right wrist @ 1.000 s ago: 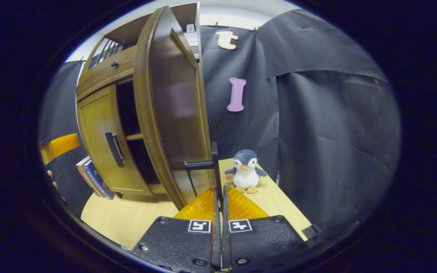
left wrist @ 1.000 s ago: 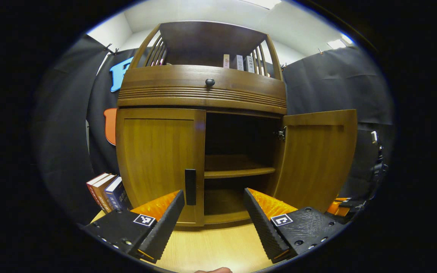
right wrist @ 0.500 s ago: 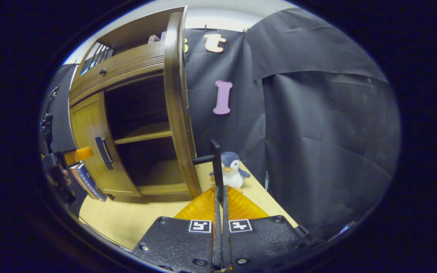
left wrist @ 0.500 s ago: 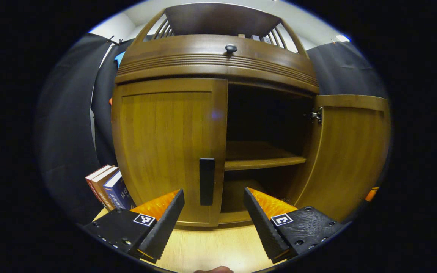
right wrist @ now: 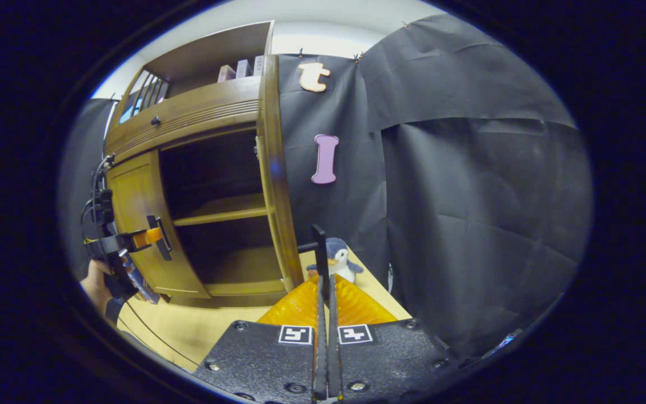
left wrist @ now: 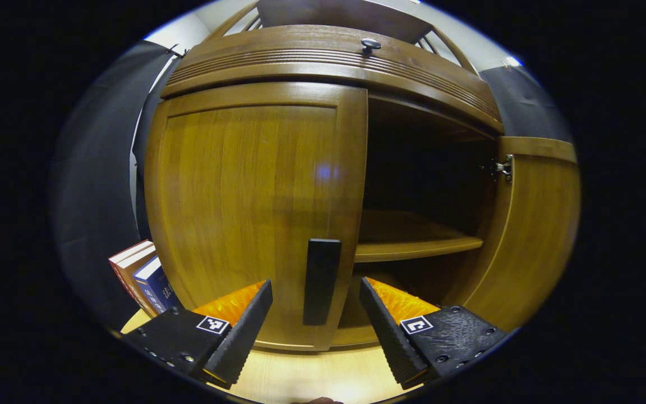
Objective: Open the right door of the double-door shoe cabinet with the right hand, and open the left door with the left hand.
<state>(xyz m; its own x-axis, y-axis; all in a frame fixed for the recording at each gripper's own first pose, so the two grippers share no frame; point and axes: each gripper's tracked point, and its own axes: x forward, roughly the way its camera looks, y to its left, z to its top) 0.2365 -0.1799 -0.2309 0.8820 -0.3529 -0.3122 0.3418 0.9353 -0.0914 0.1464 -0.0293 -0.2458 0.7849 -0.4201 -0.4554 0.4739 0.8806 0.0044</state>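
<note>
The wooden shoe cabinet's left door (left wrist: pixel 255 196) is closed, with its black handle (left wrist: pixel 322 280) standing upright between the spread fingers of my left gripper (left wrist: pixel 315 322), which is open and not touching it. The right door (left wrist: pixel 533 235) is swung wide open, baring the inner shelf (left wrist: pixel 413 247). In the right gripper view that door (right wrist: pixel 273 179) appears edge-on, and my right gripper (right wrist: pixel 323 283) is shut on its thin black handle (right wrist: pixel 318 247). The left gripper (right wrist: pixel 129 241) appears far off, by the left door's handle (right wrist: pixel 161 241).
Several books (left wrist: pixel 143 272) lean against the cabinet's left side on the light wooden table (left wrist: pixel 312 373). A plush penguin (right wrist: pixel 338 261) sits on the table behind the open right door. A drawer with a round knob (left wrist: pixel 370 43) runs above the doors.
My left gripper has moved closer to the left door, bringing its handle between the fingers. The right gripper has pulled the right door farther open, now edge-on.
</note>
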